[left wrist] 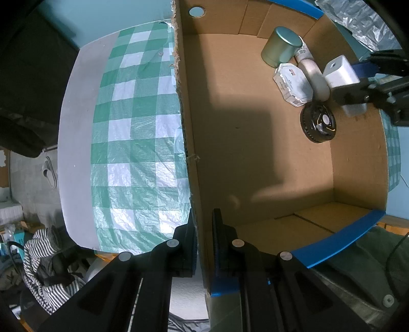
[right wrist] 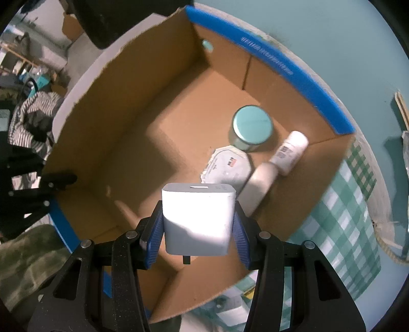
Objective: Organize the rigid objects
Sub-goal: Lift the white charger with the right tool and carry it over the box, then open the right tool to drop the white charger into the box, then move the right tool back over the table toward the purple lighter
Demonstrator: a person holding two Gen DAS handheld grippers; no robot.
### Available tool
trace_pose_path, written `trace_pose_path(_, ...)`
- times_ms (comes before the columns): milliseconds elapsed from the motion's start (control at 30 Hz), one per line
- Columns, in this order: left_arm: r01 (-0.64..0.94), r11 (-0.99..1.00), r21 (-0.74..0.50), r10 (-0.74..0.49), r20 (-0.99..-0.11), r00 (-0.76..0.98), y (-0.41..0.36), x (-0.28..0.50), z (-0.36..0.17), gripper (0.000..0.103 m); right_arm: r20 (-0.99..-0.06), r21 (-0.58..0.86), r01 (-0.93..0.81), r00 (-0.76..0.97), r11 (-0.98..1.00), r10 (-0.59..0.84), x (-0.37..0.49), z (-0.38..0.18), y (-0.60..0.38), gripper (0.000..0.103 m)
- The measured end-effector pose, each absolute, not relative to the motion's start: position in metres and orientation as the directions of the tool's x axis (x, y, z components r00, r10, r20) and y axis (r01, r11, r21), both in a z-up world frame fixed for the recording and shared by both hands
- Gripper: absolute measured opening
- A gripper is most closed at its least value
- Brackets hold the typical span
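Note:
An open cardboard box with blue tape on its rims lies below both grippers. My left gripper is shut on the box's left wall, one finger on each side. My right gripper hangs over the box, shut on a white charger block. In the left wrist view that block sits high at the right, over the pile. In the box's far corner lie a teal tin, an octagonal white pack, a white bottle, a small labelled bottle and a black round disc.
A green and white checked cloth covers the table beside the box. A striped garment lies on the floor at the lower left. A crinkled silver bag lies beyond the box's far right corner.

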State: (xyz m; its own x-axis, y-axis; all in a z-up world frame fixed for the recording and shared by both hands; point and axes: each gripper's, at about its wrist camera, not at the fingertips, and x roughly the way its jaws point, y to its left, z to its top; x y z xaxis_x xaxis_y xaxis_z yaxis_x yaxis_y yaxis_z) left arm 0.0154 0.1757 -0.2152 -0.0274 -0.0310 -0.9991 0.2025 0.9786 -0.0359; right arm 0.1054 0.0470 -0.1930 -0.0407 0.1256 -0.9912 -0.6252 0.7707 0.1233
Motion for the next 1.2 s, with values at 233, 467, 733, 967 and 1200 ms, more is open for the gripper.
trace_pose_path(233,0.199,0.979,-0.04,-0.036,-0.999,-0.024,0.177,0.016,-0.214,0.01,-0.993,0.117,-0.638,-0.053,0.761,0.108,0.104,-0.206,0.054,0.049)
trace_pose_path(467,0.196,0.98,-0.041,-0.037,-0.999,-0.022,0.179,0.015,-0.215,0.01,-0.991,0.127,-0.645,-0.057,0.754,0.118,0.104,-0.203,0.056,0.049)
trace_pose_path(733,0.199,0.979,-0.043,-0.04,-0.999,-0.02,0.181,0.014,-0.215,0.01,-0.991,0.116,-0.633,-0.024,0.765,0.131,0.105,-0.187,0.055,0.049)
trace_pose_path(967,0.2,0.979,-0.04,-0.037,-0.999,-0.021,0.18,0.014,-0.215,0.01,-0.988,0.122,-0.608,-0.003,0.785,0.152,0.106,-0.17,0.048,0.049)
trace_pose_path(1200,0.202,0.979,-0.039,-0.035,-0.999,-0.021,0.18,0.014,-0.215,0.011,-0.983,0.136,-0.57,0.024,0.81,0.181,0.107,-0.153,0.036,0.049)
